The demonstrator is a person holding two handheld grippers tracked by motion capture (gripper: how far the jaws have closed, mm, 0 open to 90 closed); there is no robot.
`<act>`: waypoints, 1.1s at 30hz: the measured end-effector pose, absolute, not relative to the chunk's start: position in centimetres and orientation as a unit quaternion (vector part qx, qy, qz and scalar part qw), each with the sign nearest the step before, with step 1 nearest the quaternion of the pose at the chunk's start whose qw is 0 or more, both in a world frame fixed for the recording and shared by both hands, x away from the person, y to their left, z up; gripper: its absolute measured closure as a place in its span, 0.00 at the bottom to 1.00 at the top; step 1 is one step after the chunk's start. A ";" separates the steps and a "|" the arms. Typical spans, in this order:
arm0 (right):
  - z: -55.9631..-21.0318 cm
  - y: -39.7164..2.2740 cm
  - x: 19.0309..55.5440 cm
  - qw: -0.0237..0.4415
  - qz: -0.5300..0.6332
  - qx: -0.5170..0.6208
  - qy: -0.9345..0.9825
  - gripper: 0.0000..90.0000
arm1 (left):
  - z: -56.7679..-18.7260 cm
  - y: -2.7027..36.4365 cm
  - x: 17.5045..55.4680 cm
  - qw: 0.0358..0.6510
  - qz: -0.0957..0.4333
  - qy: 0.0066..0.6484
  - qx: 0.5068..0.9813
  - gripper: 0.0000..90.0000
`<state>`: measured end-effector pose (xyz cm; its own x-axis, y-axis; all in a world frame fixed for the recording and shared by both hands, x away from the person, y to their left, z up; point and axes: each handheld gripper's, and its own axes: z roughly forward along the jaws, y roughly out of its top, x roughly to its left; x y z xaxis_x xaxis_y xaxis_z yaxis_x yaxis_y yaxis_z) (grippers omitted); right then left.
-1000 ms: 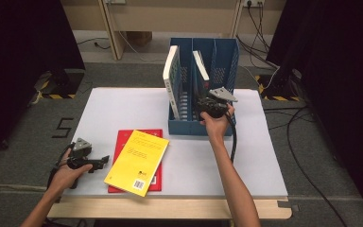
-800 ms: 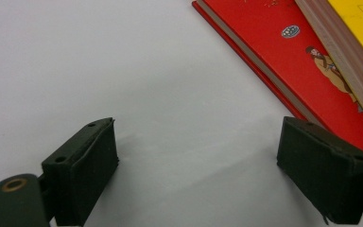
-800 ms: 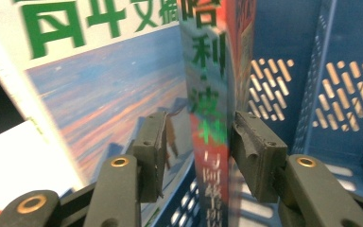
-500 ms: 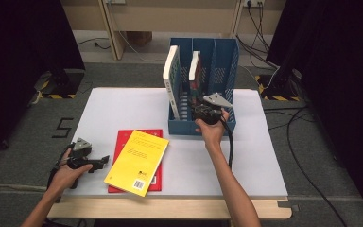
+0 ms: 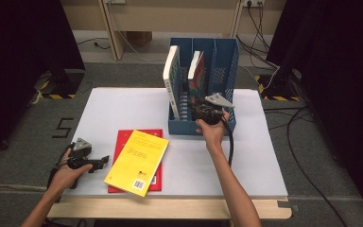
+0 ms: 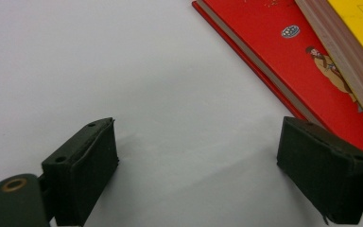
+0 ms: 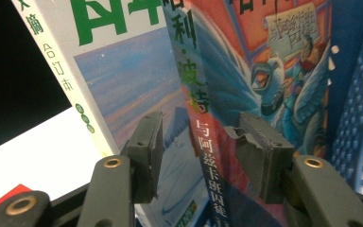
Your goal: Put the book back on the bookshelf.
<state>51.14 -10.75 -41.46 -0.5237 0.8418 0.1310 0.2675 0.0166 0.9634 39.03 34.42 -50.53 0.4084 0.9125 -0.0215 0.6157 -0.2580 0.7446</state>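
A blue file rack (image 5: 224, 71) stands at the back of the white table (image 5: 255, 161). Two books are upright in it: a white one (image 5: 171, 78) on the left and a colourful one (image 5: 197, 73) beside it. My right gripper (image 5: 196, 109) reaches into the rack's front. Its jaws have just been opening. They now straddle the colourful book's spine (image 7: 208, 156), with a gap at the left pad (image 7: 146, 151). My left gripper (image 5: 94, 162) rests open on the table, nothing between its pads (image 6: 82, 168). To its right a yellow book (image 5: 138, 161) lies on a red book (image 5: 123, 146).
The rack's right slot (image 5: 220, 82) holds no book. The table's near edge (image 5: 170, 208) runs along the bottom. Cables (image 5: 307, 142) trail over the grey floor to the right. Dark curtains close both sides.
My right gripper has shifted a little left and nearer, and the colourful book has gone from leaning to nearly upright in the rack. The left hand has stayed put.
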 end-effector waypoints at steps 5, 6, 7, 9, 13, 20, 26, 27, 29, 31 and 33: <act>-40.8 -11.7 50.3 0.251 0.569 0.421 0.661 0.54 | -50.5 34.4 39.0 0.348 0.213 0.501 0.763 0.13; -40.7 -12.0 50.0 0.248 0.571 0.422 0.659 0.53 | -50.5 34.4 39.0 0.347 0.213 0.500 0.764 0.13; -40.6 -12.2 49.8 0.245 0.574 0.420 0.659 0.53 | -50.5 34.4 39.0 0.347 0.213 0.500 0.764 0.13; -40.4 -12.6 49.3 0.247 0.572 0.417 0.662 0.52 | -50.5 34.4 39.0 0.347 0.213 0.500 0.764 0.13; -40.0 -13.1 48.5 0.252 0.574 0.411 0.662 0.52 | -50.5 34.4 39.0 0.347 0.213 0.500 0.764 0.13; -39.9 -13.5 47.3 0.251 0.571 0.407 0.667 0.51 | -50.5 34.4 39.0 0.347 0.213 0.500 0.764 0.13; -40.0 -13.9 46.4 0.256 0.564 0.406 0.672 0.50 | -50.5 34.4 39.0 0.348 0.213 0.500 0.764 0.13; -40.0 -13.9 46.3 0.253 0.566 0.407 0.671 0.49 | -50.5 34.5 39.0 0.348 0.213 0.500 0.764 0.13; -40.0 -13.9 45.9 0.252 0.567 0.405 0.672 0.49 | -50.5 34.4 39.0 0.348 0.213 0.500 0.764 0.13; -40.2 -13.7 45.6 0.249 0.566 0.405 0.674 0.49 | -50.5 34.4 39.0 0.348 0.213 0.500 0.764 0.13; -40.5 -13.4 45.2 0.245 0.563 0.399 0.681 0.48 | -50.5 34.5 39.0 0.348 0.213 0.500 0.764 0.13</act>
<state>45.21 -13.45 -40.55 -0.5610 0.8197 0.1159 0.2682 0.0475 0.9622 39.04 34.45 -50.53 0.4097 0.9119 -0.0223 0.6162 -0.2586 0.7439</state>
